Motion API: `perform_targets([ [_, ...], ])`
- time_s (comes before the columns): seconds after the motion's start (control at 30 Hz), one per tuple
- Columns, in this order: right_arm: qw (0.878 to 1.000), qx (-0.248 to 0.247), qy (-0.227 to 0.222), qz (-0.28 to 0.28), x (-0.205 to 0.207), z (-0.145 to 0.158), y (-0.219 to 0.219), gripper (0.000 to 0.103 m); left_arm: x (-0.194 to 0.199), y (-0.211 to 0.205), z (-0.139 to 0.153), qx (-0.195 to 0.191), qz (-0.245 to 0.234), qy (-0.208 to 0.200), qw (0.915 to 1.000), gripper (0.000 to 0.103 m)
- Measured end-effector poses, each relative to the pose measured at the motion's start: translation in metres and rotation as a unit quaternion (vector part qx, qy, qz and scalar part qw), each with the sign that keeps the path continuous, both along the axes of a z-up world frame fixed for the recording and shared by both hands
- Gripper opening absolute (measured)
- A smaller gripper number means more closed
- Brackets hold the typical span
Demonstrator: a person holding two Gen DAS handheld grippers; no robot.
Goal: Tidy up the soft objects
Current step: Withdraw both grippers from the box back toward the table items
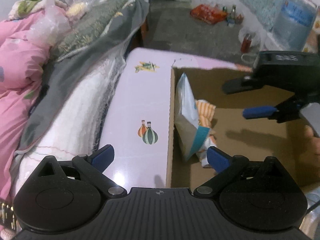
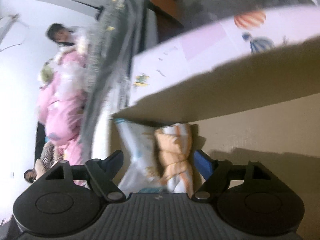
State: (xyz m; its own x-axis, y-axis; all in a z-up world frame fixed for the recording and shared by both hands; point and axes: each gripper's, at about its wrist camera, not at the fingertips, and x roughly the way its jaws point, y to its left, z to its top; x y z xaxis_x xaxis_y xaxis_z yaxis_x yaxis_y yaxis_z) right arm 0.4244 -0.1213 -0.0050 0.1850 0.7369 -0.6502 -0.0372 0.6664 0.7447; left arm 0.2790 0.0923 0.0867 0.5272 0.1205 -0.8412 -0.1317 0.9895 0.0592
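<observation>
A bed heaped with a pink quilt [image 1: 18, 64] and a grey patterned blanket [image 1: 96, 26] fills the left wrist view's left side; beside it stands an open cardboard box [image 1: 250, 140], its lilac printed flap [image 1: 144, 100] folded outward; inside, against the box's near-bed wall, a white-and-teal plastic pouch [image 1: 188, 120] leans upright, touching an orange-striped rolled cloth [image 1: 206, 112]; the right gripper [image 1: 236, 100] hovers above the box floor, jaws spread, gripping nothing; the left gripper [image 1: 160, 156] straddles the box wall, jaws wide, empty.
</observation>
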Motion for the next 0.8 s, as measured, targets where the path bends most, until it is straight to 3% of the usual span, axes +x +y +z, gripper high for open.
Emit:
perform_targets([
  [0.2, 0.996, 0.015, -0.09, 0.025, -0.049, 0.063, -0.027, 0.085, -0.055, 0.0, 0.05, -0.008, -0.009, -0.053, 0.9985, 0.101],
  [0.43, 0.983, 0.07, -0.165, 0.047, -0.138, 0.125, -0.079, 0.087, -0.143, -0.011, 0.093, -0.016, -0.043, -0.078, 0.9959, 0.103],
  [0.63, 0.978, 0.08, -0.182, 0.059, -0.23, 0.136, -0.121, 0.087, -0.213, -0.025, 0.08, -0.047, -0.071, -0.053, 0.9949, 0.103],
  [0.8, 0.981, 0.09, -0.159, 0.069, -0.284, 0.105, -0.128, 0.087, -0.246, -0.049, 0.042, -0.05, -0.094, -0.052, 0.993, 0.103],
])
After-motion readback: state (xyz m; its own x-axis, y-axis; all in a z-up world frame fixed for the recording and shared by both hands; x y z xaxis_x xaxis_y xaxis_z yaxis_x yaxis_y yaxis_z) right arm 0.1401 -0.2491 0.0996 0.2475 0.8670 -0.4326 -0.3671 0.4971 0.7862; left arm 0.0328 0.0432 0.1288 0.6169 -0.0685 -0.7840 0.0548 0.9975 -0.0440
